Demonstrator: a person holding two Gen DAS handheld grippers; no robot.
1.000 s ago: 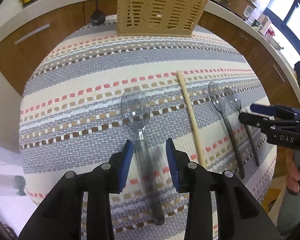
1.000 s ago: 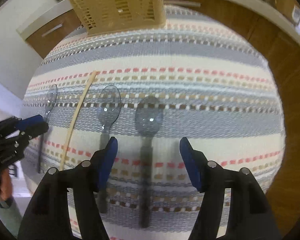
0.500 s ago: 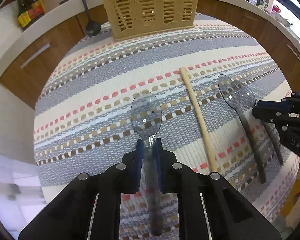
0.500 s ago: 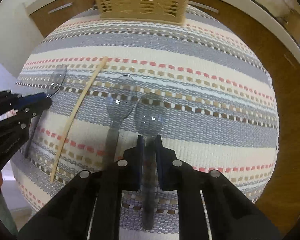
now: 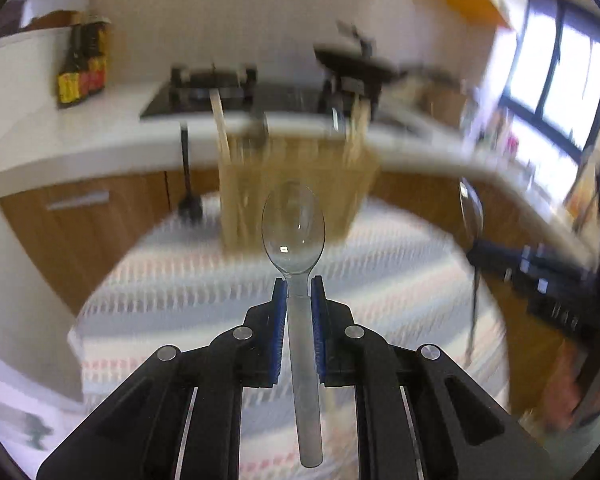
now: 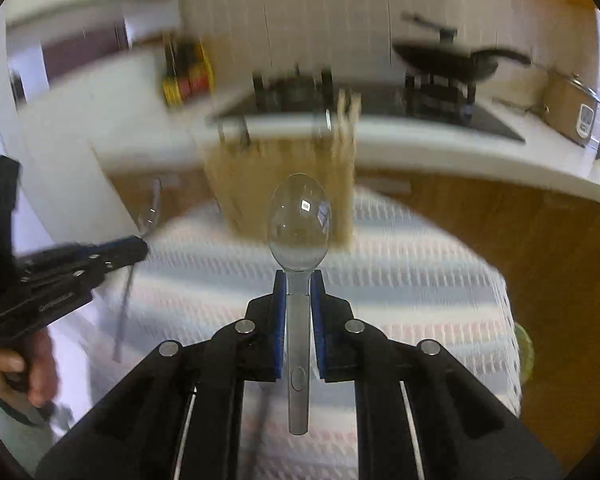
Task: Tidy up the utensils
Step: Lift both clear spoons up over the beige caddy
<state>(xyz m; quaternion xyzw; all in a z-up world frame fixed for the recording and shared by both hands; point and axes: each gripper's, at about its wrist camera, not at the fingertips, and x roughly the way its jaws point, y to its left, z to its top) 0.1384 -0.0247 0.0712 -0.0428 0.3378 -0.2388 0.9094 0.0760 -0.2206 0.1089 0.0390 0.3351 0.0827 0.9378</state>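
Left gripper (image 5: pixel 299 286) clamped on clear plastic spoon (image 5: pixel 293 229), right gripper (image 6: pixel 299 280) clamped on second clear spoon (image 6: pixel 299 222); both raised, bowls up, before blurred tan utensil basket (image 5: pixel 296 184).

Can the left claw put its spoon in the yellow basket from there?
Probably yes. The left claw holds its spoon up off the striped cloth, and nothing stands between it and the basket straight ahead, though the picture is blurry.
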